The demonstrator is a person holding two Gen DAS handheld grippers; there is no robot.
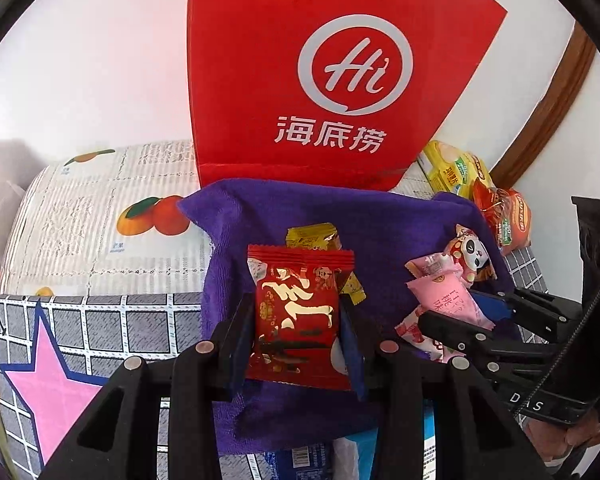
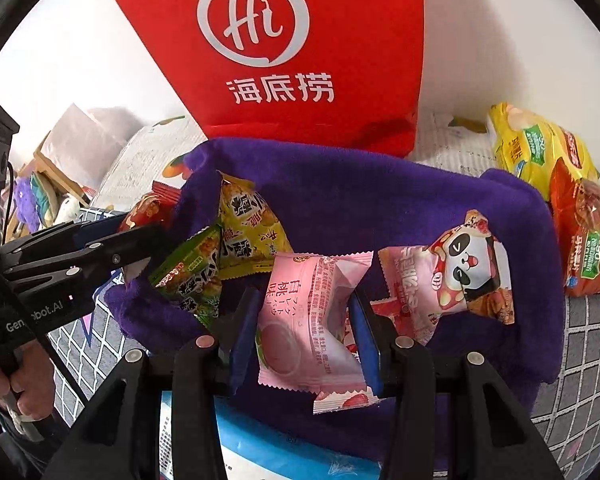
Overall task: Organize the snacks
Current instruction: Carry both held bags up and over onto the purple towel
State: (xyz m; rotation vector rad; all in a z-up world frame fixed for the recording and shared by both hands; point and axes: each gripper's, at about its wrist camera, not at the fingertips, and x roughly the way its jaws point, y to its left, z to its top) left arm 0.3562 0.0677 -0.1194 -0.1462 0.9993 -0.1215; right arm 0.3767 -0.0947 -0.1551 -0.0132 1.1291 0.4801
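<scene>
A tall red paper bag [image 1: 320,72] with a white logo stands against the wall behind a purple towel [image 2: 380,188] spread over a patterned cloth [image 1: 100,320], with yellow and orange snack bags [image 2: 560,184] lying just beside the towel's right edge. On the towel lie a panda-print packet [image 2: 468,264] and yellow and green packets [image 2: 244,224]. The left hand-held gripper [image 1: 298,320] is clamped on a red snack packet [image 1: 300,304] above the towel, while the right hand-held gripper [image 2: 306,332] pinches a pink peach packet [image 2: 308,312] between its blue pads [image 2: 366,340].
</scene>
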